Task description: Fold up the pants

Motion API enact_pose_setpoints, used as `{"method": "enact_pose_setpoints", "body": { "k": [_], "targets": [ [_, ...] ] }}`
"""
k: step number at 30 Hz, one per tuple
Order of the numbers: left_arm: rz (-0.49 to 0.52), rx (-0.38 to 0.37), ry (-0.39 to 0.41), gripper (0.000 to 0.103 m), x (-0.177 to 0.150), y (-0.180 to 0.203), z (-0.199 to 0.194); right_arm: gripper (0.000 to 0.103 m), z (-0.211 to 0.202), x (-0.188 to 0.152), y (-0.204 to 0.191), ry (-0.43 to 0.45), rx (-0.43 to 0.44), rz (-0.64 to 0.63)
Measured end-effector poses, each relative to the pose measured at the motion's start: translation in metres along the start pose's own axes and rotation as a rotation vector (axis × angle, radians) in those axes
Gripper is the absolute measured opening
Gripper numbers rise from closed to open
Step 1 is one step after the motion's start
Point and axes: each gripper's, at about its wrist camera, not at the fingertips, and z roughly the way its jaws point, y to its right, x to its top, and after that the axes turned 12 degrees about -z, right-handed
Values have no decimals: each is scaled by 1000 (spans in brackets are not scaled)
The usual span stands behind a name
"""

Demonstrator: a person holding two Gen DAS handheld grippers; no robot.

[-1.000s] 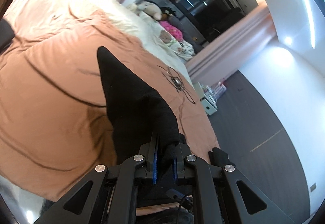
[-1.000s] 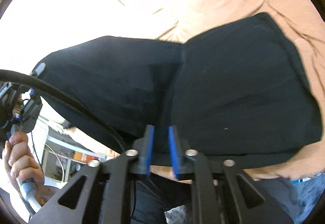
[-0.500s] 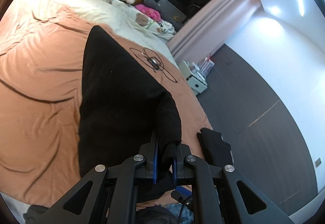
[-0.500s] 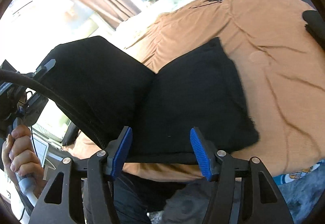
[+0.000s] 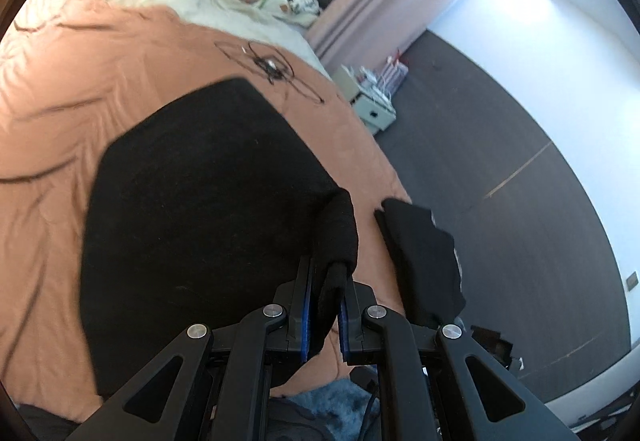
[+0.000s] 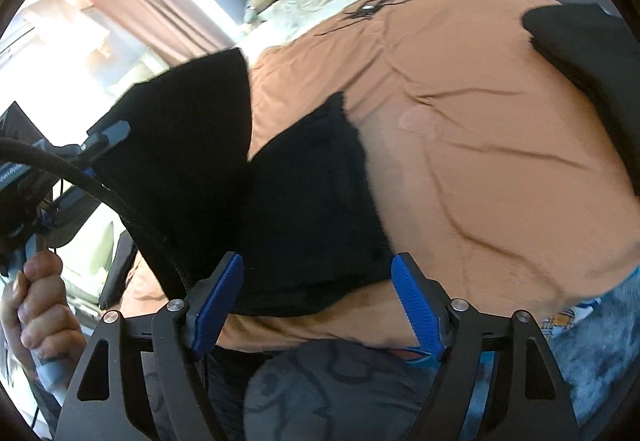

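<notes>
Since the earlier frame the right gripper (image 6: 316, 301) has spread wider and drawn back from the black pants (image 5: 192, 209), its jaws now empty. The left gripper (image 5: 324, 305) remains clamped on a bunched corner of the cloth. The pants lie flat on the orange bedspread (image 5: 52, 113), near its foot edge, with bare bedspread around them (a second dark garment (image 5: 420, 261) lies just beside). Their long axis runs from the foot edge toward the cable tangle (image 5: 272, 67).
</notes>
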Motion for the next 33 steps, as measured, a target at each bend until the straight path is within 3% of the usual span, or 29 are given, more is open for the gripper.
{"method": "enact_pose_setpoints", "body": {
  "k": [12,15,16,19,20,27,33],
  "targets": [
    [27,34,-138,11,-26,1,57,76,-26,-11,14,-1,-116,52],
    [19,67,-225,24,-32,0,70,76,-30,-13,10,-14,-121,58],
    [11,57,-246,33,-33,-2,69,76,-30,-12,9,-17,-121,61],
    [14,64,-204,62,-29,-7,53,76,-28,-11,4,-18,-112,64],
    [18,80,-182,66,-27,-10,46,76,-28,-11,4,-18,-110,64],
    [-35,136,-112,67,-15,-50,13,76,-21,-11,10,0,-75,83],
    [-109,196,-63,67,-11,-90,-7,76,-16,-4,17,15,10,91]
  ]
}}
